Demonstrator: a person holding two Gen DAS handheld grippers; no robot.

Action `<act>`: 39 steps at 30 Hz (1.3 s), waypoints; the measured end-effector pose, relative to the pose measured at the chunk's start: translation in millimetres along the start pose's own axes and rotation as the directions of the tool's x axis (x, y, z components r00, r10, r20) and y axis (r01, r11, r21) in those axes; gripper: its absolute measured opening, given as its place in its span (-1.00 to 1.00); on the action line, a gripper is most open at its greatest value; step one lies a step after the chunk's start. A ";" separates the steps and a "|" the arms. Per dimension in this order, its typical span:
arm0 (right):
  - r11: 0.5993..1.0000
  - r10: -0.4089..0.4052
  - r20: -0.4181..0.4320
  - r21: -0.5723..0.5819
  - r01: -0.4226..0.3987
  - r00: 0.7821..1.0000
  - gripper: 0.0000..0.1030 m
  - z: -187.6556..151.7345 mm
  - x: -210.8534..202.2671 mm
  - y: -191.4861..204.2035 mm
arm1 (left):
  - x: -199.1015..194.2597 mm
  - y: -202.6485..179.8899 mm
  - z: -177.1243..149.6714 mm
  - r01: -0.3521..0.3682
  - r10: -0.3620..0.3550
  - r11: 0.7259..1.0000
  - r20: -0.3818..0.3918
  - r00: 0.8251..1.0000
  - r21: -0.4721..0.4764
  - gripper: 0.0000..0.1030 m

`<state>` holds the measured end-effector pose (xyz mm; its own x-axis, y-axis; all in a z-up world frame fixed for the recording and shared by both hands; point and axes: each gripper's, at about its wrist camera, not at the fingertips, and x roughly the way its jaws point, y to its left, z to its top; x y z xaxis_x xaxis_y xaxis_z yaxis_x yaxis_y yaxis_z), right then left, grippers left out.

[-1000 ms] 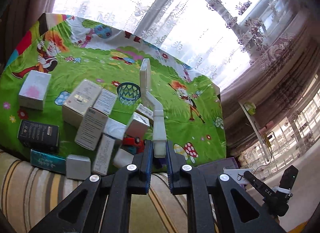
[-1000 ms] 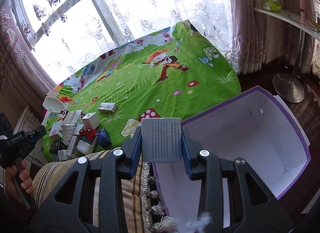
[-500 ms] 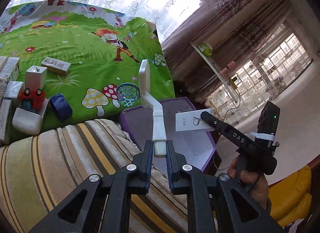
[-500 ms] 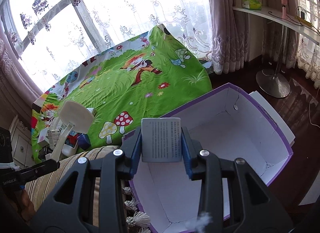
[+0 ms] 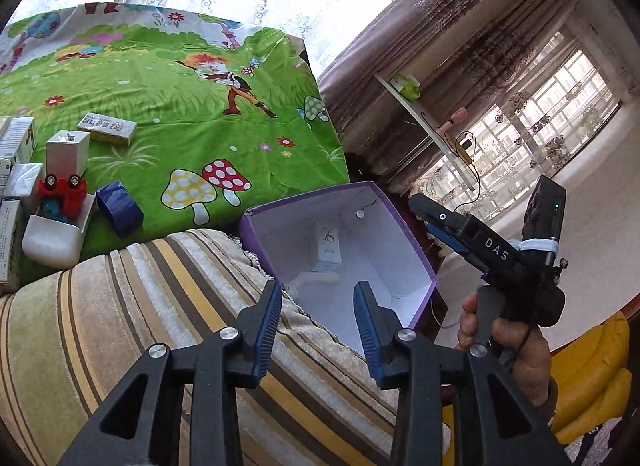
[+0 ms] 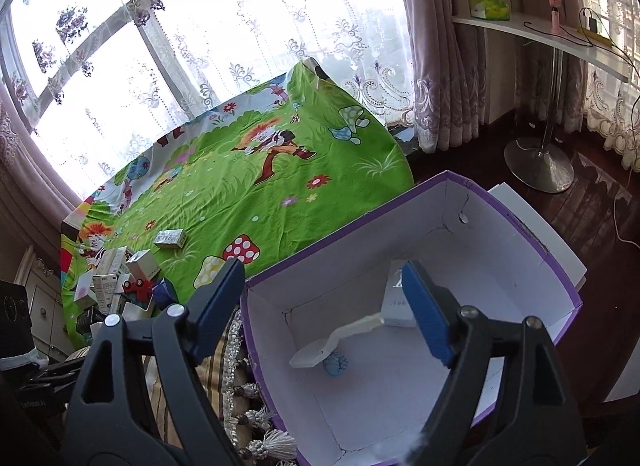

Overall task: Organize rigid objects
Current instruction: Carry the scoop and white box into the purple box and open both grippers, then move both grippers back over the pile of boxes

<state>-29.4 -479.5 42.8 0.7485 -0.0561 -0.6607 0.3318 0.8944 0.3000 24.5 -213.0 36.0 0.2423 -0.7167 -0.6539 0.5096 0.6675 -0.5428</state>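
The white brush and the white carton both lie on the floor of the purple box; half a second ago the brush was pinched upright in the left gripper and the carton was clamped in the right gripper. Both sets of jaws have just been opening and now stand spread with nothing between them, the right wider than the left. A small blue knobbly piece rests just beside the brush head.

The box's white interior is otherwise bare, its 4 walls standing upright, and its near rim butts against the striped cushion. The right gripper hovers above the open box, the carton partly hidden behind its right finger. The left gripper hangs over the cushion edge, the brush and carton below and ahead of its tips.

Well apart on the green cartoon cloth sit more cartons, a red toy car in a white tray and a blue roll.
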 end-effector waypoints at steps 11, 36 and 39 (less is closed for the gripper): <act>0.996 0.015 0.004 -0.094 -0.015 1.000 0.76 -0.6 2.9 27.4 | -39.5 30.1 0.0 -0.103 0.101 0.995 0.089 0.991 0.017 0.05; 0.969 0.106 -0.094 -0.212 -0.124 0.990 0.76 12.0 43.3 109.9 | -180.5 215.2 13.8 -0.398 0.494 0.841 0.219 0.842 -0.367 0.37; 0.959 0.111 -0.109 -0.248 -0.136 0.988 0.76 15.1 53.4 126.7 | -170.1 213.4 23.9 -0.407 0.483 0.854 0.203 0.852 -0.323 0.43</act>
<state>61.3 -375.9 55.9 0.7138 0.0926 -0.6942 0.0743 0.9756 0.2065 111.7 46.6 44.0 0.6199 -0.3295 -0.7121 0.0702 0.9272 -0.3679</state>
